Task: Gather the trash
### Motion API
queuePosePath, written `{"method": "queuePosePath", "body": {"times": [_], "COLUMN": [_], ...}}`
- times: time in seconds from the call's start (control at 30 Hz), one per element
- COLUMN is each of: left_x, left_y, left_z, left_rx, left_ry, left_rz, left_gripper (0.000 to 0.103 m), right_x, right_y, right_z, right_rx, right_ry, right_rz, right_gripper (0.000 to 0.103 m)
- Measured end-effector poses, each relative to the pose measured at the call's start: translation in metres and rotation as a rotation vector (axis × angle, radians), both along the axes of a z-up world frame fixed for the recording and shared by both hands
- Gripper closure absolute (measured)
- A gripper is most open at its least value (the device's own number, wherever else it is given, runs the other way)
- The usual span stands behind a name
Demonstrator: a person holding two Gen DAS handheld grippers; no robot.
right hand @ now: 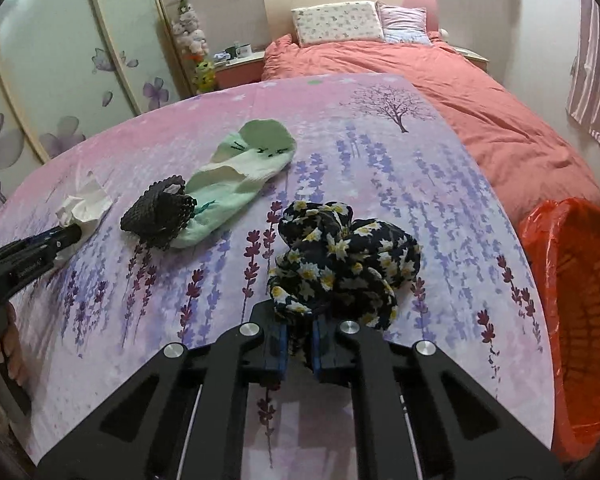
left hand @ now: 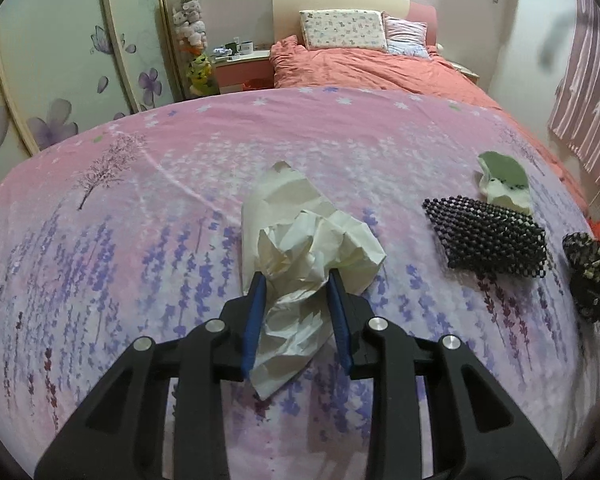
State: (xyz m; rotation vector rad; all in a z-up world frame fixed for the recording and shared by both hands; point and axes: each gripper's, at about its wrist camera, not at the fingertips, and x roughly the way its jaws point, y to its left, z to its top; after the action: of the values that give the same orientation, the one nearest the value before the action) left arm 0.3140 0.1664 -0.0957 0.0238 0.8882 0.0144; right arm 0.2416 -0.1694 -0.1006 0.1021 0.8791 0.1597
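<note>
On the pink and lavender-print bedspread, no brand, label or legible writing shows on any item. The left gripper reaches forward low over the spread, its blue pads set on either side of a crumpled cream tissue paper; the jaws stand partly spread with the paper filling the gap between them, and whether they actually pinch it cannot be told. Seen from the right wrist camera, that gripper enters at 9 o'clock with the paper bunched at its tip. The right gripper has its jaws pressed nearly together, pinching a fold of the black daisy-print cloth, which sits bundled just ahead of the fingers at 12 o'clock. From that gripper's view, at 10 o'clock, a black beaded pouch lies touching and partly overlapping a mint green sock. At 3 o'clock, beside the bed edge, stands an orange basket lined with a red plastic bag, cut off by the frame edge. A fingertip at the left border of the right wrist view is largely cut off. Mugs on the far bedside table are too small to read.
</note>
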Motion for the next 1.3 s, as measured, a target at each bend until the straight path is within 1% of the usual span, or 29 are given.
{"method": "queuePosePath", "body": {"times": [0.23,0.4,0.7,1.1,1.3], "left_x": [0.005,0.006,0.006,0.006,0.006], "left_y": [-0.004,-0.010,-0.010,-0.008,-0.008], "left_z": [-0.002,-0.003,-0.003,-0.003,-0.003], "left_rx": [0.024,0.054,0.043,0.040,0.035], "left_ry": [0.010,0.010,0.011,0.011,0.012], "left_rz": [0.014,0.022,0.022,0.023,0.023], "left_gripper": [0.068,0.066,0.066,0.066,0.066], "right_x": [0.004,0.002,0.004,0.003,0.003], "right_y": [0.005,0.005,-0.003,0.002,0.005], "right_z": [0.000,0.000,-0.001,0.000,0.000], "right_rx": [-0.035,-0.018,0.028,-0.024,-0.020], "right_ry": [-0.001,0.000,0.005,0.001,0.001], "right_rz": [-0.001,-0.001,0.000,0.000,0.000], "right_gripper": [0.094,0.094,0.094,0.094,0.094]}}
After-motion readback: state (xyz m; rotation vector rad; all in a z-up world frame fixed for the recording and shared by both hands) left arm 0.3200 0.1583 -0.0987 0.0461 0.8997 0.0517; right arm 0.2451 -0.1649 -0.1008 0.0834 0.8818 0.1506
